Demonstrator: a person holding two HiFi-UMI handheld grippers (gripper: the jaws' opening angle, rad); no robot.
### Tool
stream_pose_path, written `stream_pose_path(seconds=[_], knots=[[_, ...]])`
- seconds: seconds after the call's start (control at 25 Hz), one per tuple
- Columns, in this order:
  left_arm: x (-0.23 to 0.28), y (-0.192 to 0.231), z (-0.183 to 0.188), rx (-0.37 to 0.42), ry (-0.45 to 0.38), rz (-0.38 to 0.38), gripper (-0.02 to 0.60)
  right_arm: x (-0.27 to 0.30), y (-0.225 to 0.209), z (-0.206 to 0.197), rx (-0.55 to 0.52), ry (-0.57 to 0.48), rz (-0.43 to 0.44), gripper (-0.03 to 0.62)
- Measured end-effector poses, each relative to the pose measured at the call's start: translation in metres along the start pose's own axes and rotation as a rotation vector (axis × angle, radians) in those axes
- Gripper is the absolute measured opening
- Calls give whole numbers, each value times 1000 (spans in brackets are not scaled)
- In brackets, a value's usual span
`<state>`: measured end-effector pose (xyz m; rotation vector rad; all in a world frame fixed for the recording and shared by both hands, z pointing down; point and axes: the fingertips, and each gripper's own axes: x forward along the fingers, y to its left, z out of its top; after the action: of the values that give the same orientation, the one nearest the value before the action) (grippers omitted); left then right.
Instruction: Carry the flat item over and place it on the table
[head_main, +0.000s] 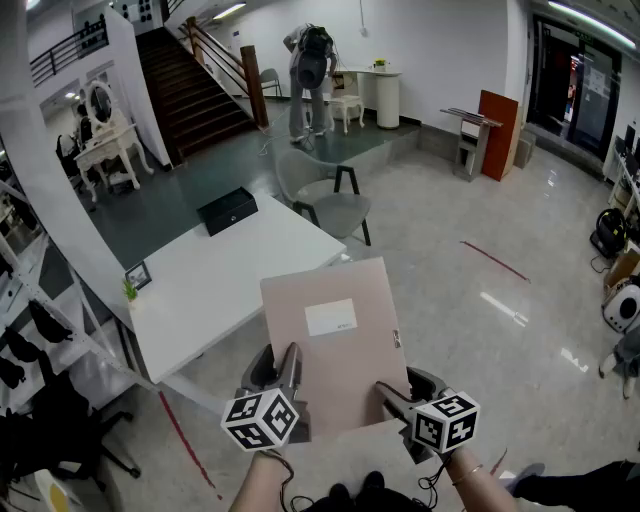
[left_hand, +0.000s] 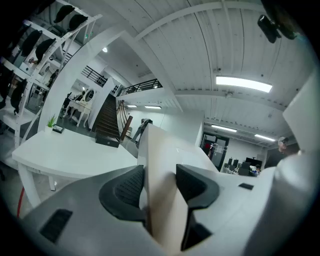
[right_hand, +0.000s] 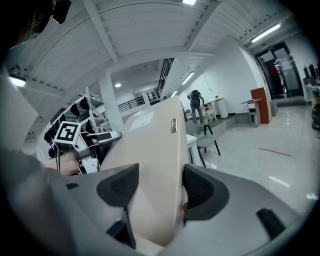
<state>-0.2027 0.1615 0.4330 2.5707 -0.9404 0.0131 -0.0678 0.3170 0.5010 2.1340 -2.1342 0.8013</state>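
A flat beige folder with a white label is held level in the air in front of me, its far edge over the near corner of the white table. My left gripper is shut on its near left edge and my right gripper on its near right edge. In the left gripper view the folder stands edge-on between the dark pads. In the right gripper view the folder fills the gap between the pads, and the left gripper shows beyond it.
On the table lie a black box and a small plant with a frame. A grey chair stands behind the table. A person is far back near stairs. A red floor line runs below the table.
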Motion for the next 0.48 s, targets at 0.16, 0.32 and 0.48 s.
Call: stream_pose_path(seconds=[0.16, 0.32, 0.48], knots=[[2, -2, -1, 2, 2, 1, 204, 0, -2, 0, 5, -4, 4, 284], [2, -5, -11, -4, 21, 14, 204, -4, -8, -7, 15, -1, 12, 291], [4, -10, -15, -3, 21, 35, 204, -5, -16, -8, 18, 3, 26, 293]])
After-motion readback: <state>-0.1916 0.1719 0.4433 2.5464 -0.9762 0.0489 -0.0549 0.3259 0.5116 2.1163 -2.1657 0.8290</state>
